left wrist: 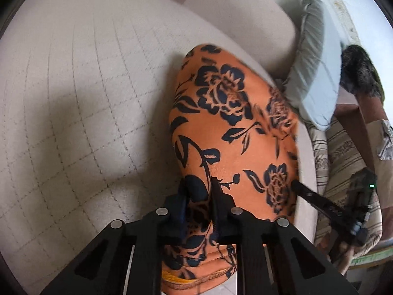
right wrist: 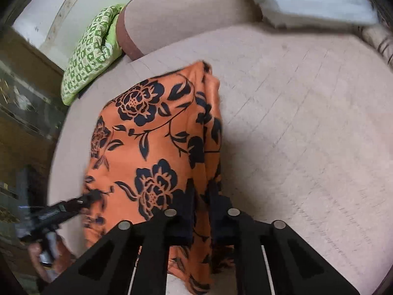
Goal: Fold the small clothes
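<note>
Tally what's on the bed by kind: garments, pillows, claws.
Garments: 1, the orange floral cloth, pinched by both claws
Pillows: 2, a grey pillow and a green pillow
Claws: 2, left claw and right claw, each shut on the cloth
Total: 5

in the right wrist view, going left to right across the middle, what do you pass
green patterned cushion → left tongs reaching in from the left edge, pinching the cloth's side → orange floral cloth → right tongs shut on the cloth's other edge → bare quilted bed cover
</note>
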Demonstrator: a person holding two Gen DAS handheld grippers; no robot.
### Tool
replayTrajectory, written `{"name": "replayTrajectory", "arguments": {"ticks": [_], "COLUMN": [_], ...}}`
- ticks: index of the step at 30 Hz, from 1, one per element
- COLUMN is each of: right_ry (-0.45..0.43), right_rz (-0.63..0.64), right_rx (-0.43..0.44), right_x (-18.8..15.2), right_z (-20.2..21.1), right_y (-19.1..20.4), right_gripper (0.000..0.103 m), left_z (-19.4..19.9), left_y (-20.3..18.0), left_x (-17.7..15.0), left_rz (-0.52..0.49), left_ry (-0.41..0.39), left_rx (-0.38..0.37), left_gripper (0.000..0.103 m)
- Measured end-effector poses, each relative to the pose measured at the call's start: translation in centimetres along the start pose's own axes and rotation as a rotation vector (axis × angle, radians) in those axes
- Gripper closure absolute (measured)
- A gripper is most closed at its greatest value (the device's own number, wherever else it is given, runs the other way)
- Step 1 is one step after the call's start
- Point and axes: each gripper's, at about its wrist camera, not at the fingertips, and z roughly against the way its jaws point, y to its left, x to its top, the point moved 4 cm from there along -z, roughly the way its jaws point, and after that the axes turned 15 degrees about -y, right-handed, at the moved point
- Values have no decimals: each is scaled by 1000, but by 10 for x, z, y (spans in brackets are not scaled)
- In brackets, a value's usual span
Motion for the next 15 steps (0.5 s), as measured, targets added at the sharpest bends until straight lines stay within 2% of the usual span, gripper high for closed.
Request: {"name": "replayTrajectory", "arguments": {"ticks": [3,4,8,9,10,11,12,15], "right_ry": [54,84,39,23,10,-10,-32,-45], "right_rz": [15,-2,42,25,8,-3,-8,-12], "right_rx": [-90,-83,-73,-58,-44,-27,-10,30], "right_x": [-12,-15,-7,-4,-2,-1,-1,-21], "right_z": [-23,-31,-19,-10,-4,4,13,32], "right_y": [-16,-18,-8,-9,-10,-10,-9,-4], "right_gripper": [98,98,90,81,65,56,40,38], "left_z": [-14,-20,-14,-10,-5,-3,2,18], "left_y": [6,5,-5,-9,-11,-13,-16,-16], "left_x": [-8,-11,-7,-7,-9,-12,-18,-39], "left_rz": [-41,-53,-112,-149,-186,-209,-234,-255], "left_ry": [33,45,7,-7,-19,-27,-39,-73], "left_rx": [64,81,116,133,161,174,177,182], "left_gripper": [88,85,75,73,65,56,54,54]}}
